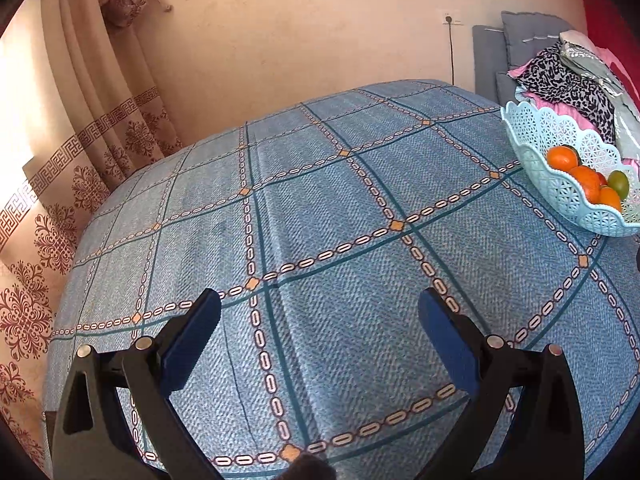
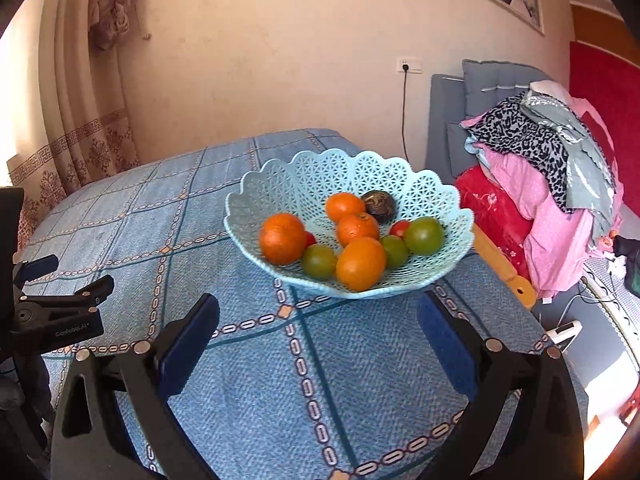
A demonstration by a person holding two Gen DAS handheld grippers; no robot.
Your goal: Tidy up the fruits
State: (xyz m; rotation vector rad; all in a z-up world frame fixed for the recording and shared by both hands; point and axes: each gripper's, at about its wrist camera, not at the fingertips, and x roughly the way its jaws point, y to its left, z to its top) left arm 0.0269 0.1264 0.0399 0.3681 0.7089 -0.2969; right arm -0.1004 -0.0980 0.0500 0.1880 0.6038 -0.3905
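Note:
A light-blue lattice basket (image 2: 344, 172) stands on the blue checked tablecloth (image 2: 248, 380) near the table's right edge. It holds several oranges (image 2: 282, 238), green fruits (image 2: 425, 235), small red fruits (image 2: 400, 227) and one dark brown fruit (image 2: 379, 205). My right gripper (image 2: 318, 334) hovers open just in front of the basket, nothing between its blue pads (image 2: 188, 344). In the left wrist view the basket (image 1: 560, 152) sits at the far right, and my left gripper (image 1: 320, 332) is open over bare cloth (image 1: 320, 208), well left of it.
The left gripper's black body (image 2: 52, 316) shows at the left edge of the right wrist view. A pile of clothes and bedding (image 2: 552, 184) lies beyond the table's right edge, near a wooden handle (image 2: 504, 272). Curtains (image 1: 60, 184) hang at the left.

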